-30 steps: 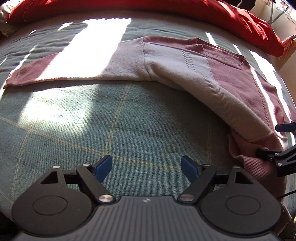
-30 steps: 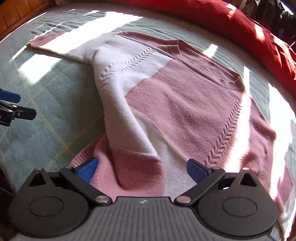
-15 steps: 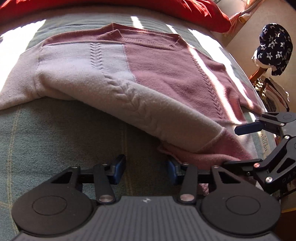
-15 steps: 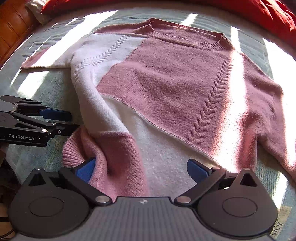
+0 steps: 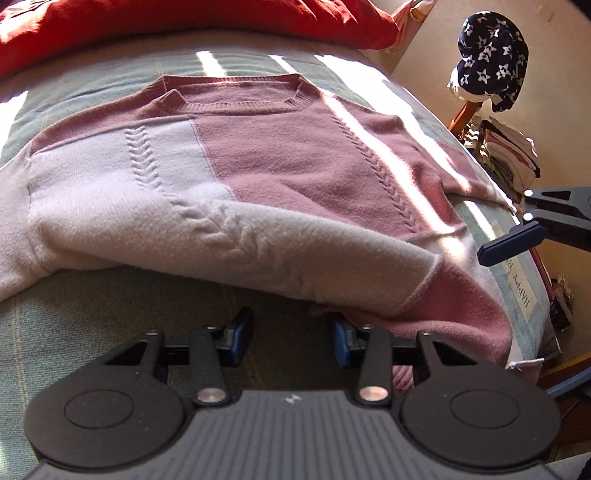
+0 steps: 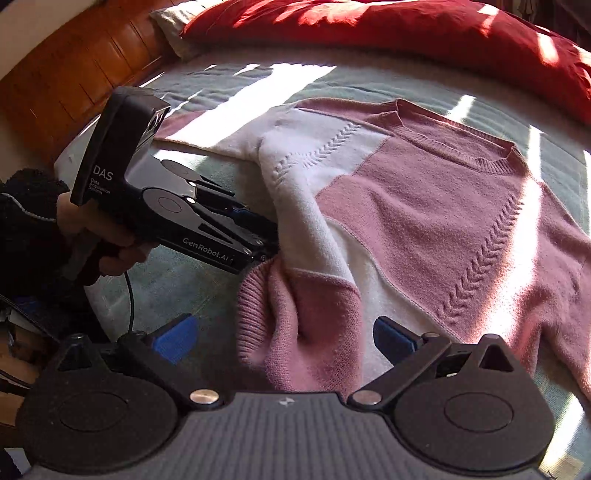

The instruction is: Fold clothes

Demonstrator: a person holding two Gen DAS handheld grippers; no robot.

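Observation:
A pink and white knit sweater (image 5: 295,177) lies face up on the green bedspread (image 5: 110,314), neck to the far side. Its near left corner is bunched, with the ribbed pink hem (image 6: 255,295) turned up. My left gripper (image 5: 291,339) is open at that bunched edge, its right pad against pink fabric, nothing clamped. In the right wrist view a hand (image 6: 110,243) holds the left gripper (image 6: 264,240) against the white fold. My right gripper (image 6: 282,338) is open, with the pink hem corner lying between its pads. One of its fingers (image 5: 513,238) shows at the right.
A red duvet (image 6: 406,33) runs along the far side of the bed. A wooden headboard (image 6: 74,74) stands at the left. Off the bed's right edge are a dark star-patterned garment (image 5: 487,55) and a stack of clothes (image 5: 506,147).
The left gripper swung right from bare bedspread to the sweater's bunched hem, and its jaws narrowed. The right gripper drew back a little toward the hem corner and stayed open.

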